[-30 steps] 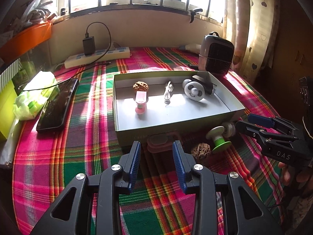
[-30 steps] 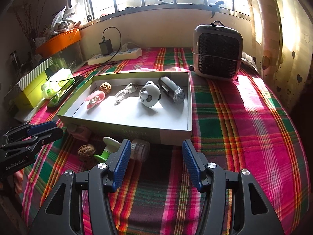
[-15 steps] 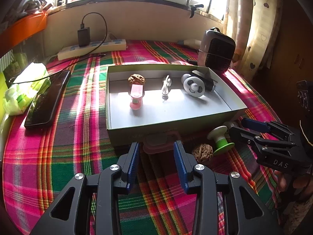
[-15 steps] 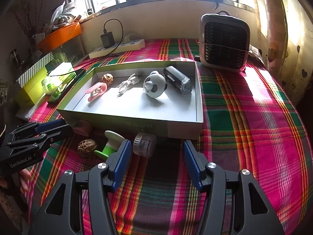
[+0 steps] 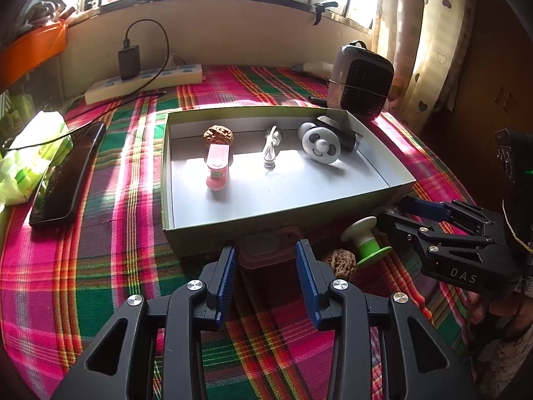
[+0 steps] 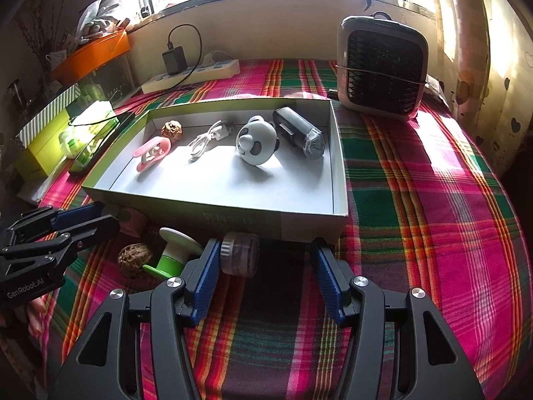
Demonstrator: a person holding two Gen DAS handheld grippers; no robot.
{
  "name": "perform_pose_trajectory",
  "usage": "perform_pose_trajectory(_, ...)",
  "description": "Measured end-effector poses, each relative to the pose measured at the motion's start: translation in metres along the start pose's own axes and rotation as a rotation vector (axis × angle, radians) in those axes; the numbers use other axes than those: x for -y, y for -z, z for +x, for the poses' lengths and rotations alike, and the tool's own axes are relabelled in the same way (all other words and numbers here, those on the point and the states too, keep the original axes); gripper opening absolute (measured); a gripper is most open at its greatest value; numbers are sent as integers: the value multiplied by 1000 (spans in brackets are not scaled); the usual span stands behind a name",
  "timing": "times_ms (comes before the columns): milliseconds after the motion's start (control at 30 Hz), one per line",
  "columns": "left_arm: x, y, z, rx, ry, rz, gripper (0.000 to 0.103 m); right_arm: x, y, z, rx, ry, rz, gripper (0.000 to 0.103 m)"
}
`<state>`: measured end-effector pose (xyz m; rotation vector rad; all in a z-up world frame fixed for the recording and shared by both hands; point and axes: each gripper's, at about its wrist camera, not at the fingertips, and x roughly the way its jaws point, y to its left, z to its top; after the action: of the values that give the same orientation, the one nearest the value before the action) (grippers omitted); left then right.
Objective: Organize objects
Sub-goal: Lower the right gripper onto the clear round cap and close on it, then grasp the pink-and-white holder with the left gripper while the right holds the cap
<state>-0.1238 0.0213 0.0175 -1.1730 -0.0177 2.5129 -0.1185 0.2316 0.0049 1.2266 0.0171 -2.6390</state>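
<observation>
An open cardboard box holds a walnut, a pink clip, a white cable, a panda toy and a dark cylinder. In front of it on the plaid cloth lie a pink lidded case, a second walnut, a green-and-white spool and a small clear jar. My left gripper is open, its fingertips on either side of the pink case. My right gripper is open, the jar just inside its left finger.
A grey heater stands at the back right. A power strip with a charger lies along the back wall. A black phone and a green tissue pack lie to the left. Curtains hang at the right.
Both grippers have moved forward toward the box front. The left fingers now flank the pink case, and the right fingers have come up to the jar.
</observation>
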Motion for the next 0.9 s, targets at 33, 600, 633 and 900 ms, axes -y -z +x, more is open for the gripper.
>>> perform_pose_trajectory(33, 1, 0, 0, -1, 3, 3, 34, 0, 0, 0, 2, 1, 0, 53)
perform_pose_trajectory(600, 13, 8, -4, -18, 72, 44, 34, -2, 3, -2, 7, -9, -26, 20)
perform_pose_trajectory(633, 13, 7, -3, -19, 60, 50, 34, -2, 3, -3, 6, -9, -27, 20)
perform_pose_trajectory(900, 15, -3, 1, -14, 26, 97, 34, 2, 4, -3, 5, -8, -24, 20)
